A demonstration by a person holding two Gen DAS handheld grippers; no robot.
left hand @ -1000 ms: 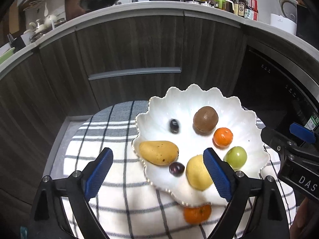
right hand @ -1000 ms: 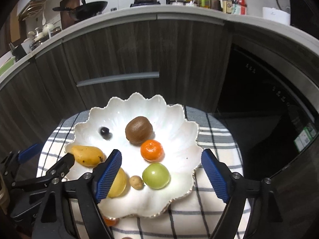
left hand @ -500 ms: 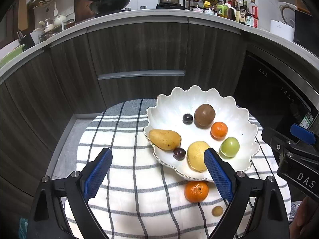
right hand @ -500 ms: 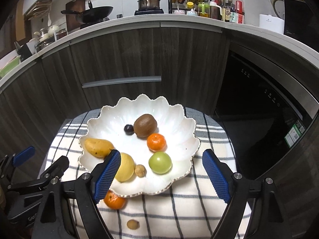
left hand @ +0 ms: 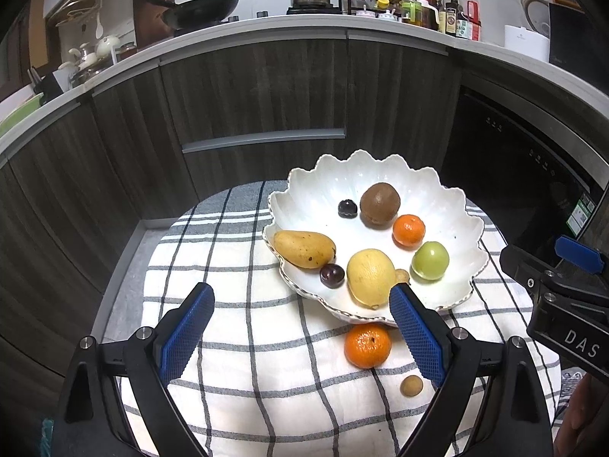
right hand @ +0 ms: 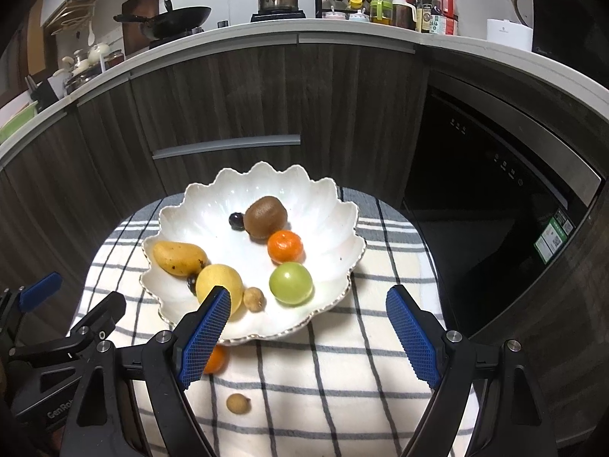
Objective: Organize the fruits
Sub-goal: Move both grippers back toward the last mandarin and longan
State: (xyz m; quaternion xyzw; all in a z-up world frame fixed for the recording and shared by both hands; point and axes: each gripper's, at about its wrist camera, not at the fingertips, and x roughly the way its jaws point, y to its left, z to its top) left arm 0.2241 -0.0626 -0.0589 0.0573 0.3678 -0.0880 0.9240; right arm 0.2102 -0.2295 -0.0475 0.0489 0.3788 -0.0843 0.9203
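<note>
Nearest the viewer, the left gripper (left hand: 300,327) has its blue-padded jaws spread wide with nothing between them, above a white cloth (left hand: 236,327) with grey checks. The right gripper (right hand: 308,337) is likewise wide open and holds nothing. In the lower middle of the left view, a small brown round fruit (left hand: 411,385) and an orange mandarin (left hand: 367,345) lie on the cloth, the mandarin just beside the near rim of a white scalloped plate (left hand: 316,194). On the plate, from near to far, rest a lemon (left hand: 370,278), a dark plum (left hand: 332,275), a green apple (left hand: 430,260), a yellow mango (left hand: 303,248), a second mandarin (left hand: 408,230), a kiwi (left hand: 380,203) and another dark plum (left hand: 347,208). Behind, in the upper half, stand dark wood cabinets (left hand: 262,91) under a pale counter (left hand: 266,24) carrying a wok (left hand: 201,11) and bottles (left hand: 453,13).
</note>
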